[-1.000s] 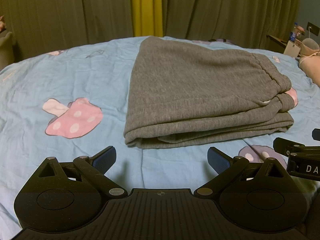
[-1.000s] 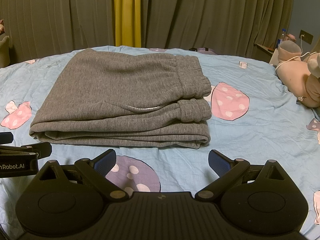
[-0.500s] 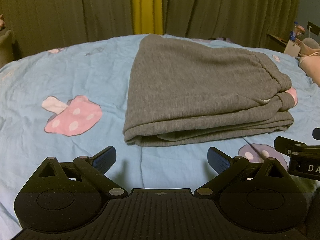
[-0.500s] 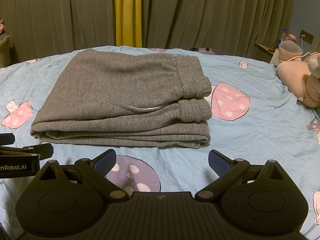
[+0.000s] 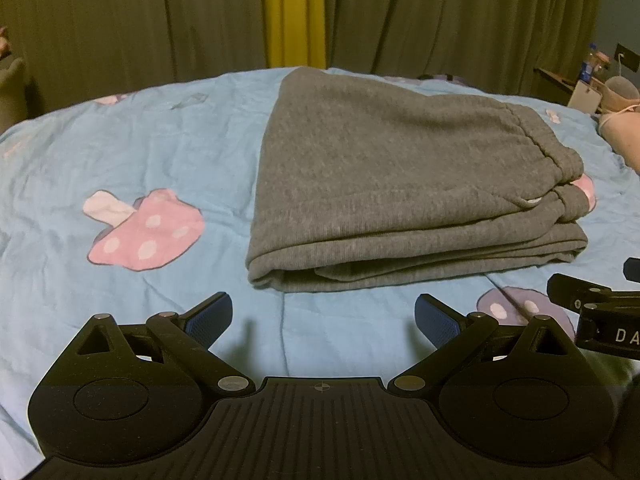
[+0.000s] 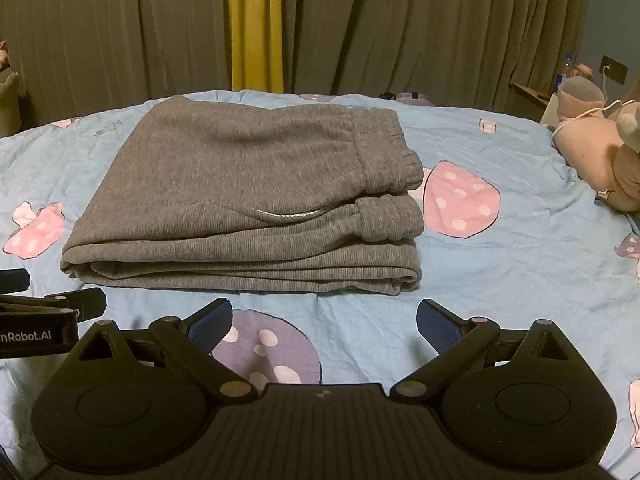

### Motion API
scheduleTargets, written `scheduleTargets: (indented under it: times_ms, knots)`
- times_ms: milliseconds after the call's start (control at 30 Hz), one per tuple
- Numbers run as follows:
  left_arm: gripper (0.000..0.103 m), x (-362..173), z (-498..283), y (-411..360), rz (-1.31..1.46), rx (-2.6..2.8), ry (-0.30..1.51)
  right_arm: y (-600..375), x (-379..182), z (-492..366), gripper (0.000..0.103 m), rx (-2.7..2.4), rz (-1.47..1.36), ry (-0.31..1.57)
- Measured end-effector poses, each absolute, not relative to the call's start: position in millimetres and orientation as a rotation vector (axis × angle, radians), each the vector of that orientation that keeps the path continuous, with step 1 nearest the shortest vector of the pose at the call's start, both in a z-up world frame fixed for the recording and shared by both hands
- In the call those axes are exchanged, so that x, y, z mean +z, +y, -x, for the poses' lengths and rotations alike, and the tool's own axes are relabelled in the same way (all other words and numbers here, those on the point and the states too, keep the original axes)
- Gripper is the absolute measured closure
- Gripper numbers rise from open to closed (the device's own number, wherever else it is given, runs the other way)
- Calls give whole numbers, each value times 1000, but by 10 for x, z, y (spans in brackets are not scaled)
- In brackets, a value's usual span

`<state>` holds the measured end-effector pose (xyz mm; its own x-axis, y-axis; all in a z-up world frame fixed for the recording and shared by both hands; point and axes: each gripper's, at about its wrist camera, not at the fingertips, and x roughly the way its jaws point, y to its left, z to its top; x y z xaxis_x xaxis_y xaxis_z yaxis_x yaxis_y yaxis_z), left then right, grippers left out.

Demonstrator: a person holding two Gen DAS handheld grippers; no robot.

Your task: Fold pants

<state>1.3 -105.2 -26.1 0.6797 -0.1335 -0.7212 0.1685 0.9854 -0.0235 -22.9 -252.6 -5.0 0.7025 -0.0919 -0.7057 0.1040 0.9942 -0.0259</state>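
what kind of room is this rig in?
Most likely a bedroom: the folded gray pants lie on a mushroom-print blue bedsheet, a plush toy sits at the right edge, and drawn curtains hang behind.

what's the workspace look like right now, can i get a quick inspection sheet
surface: bed with a light blue mushroom-print sheet, lightly wrinkled
job's things: grey pants folded into a flat stack, elastic waistband and cuff at its right end
clutter: plush toy at the bed's right edge
grippers: left gripper open, holding nothing, short of the pants; right gripper open, holding nothing, short of the pants
cables: thin white cord lying over the plush toy
surroundings: dark curtains with a yellow strip; plastic bottle on a side shelf
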Motion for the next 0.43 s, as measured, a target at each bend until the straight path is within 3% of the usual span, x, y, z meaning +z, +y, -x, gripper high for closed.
scheduleTargets:
  times_ms: [433]
  knots:
    - [1, -258, -3, -1070, -44, -175, 800, -2511, -62, 223, 4, -109, -7, 788]
